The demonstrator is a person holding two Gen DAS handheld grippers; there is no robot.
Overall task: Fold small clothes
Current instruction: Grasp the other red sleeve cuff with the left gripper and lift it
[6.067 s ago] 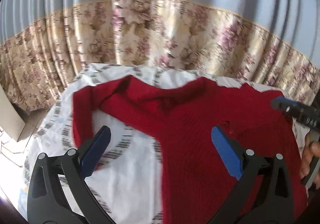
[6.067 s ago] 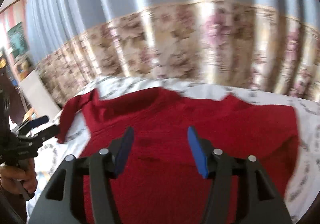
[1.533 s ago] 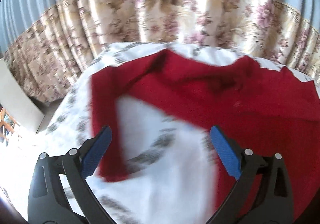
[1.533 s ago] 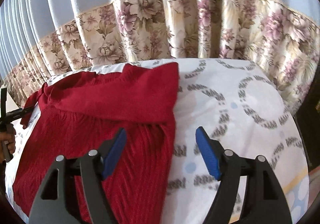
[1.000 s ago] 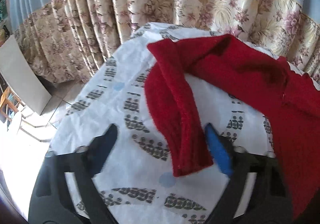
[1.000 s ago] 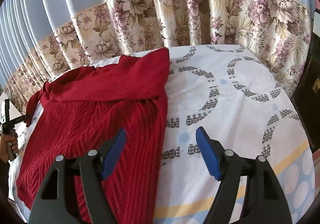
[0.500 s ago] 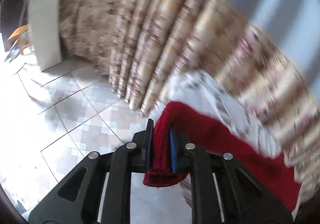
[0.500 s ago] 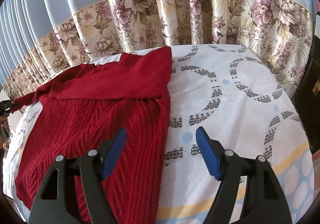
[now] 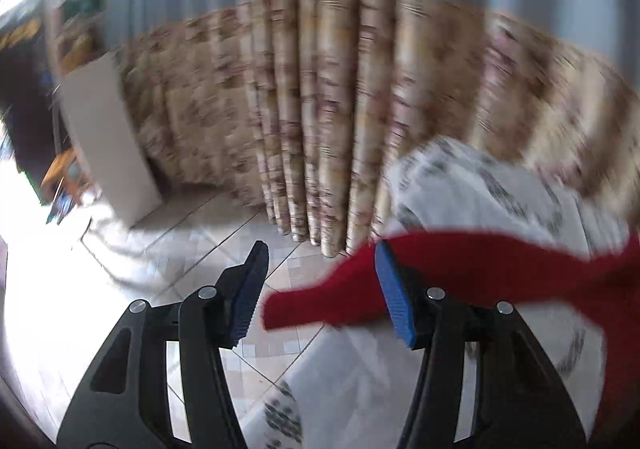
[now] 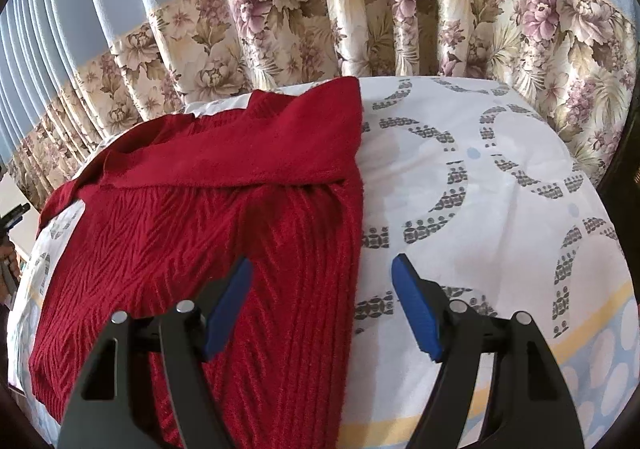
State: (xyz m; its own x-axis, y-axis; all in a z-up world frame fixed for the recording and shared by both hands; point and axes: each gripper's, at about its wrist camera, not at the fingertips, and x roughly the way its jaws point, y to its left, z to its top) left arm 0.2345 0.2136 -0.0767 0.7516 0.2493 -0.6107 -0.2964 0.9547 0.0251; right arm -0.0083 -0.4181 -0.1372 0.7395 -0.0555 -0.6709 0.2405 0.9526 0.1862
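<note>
From the left wrist view, much blurred, a white board (image 9: pixel 108 137) leans at the far left beside the floral curtain (image 9: pixel 320 121), above a tiled floor (image 9: pixel 180 249). The left tongs (image 9: pixel 320 289) have just been opening; they now stand parted, released, out past the edge of the bed (image 9: pixel 500 193). The red sweater's sleeve (image 9: pixel 340 297) stretches from the right across the gap, its cuff end lying between the jaws against the right blue pad (image 9: pixel 394 297), while the left pad is clear of it. Whether the sleeve rests on anything I cannot tell.

From the right wrist view, a hand (image 10: pixel 6 249) with a dark tool shows at the far left edge. The red sweater (image 10: pixel 200 241) lies flat on the left half of the bed's patterned sheet (image 10: pixel 500 177), its right sleeve folded across the chest. The right tongs (image 10: pixel 320 305) hover released above the sweater's right edge, gripping nothing, the left pad over the knit and the right pad over bare sheet. The curtain (image 10: pixel 360 29) hangs just behind the bed.
</note>
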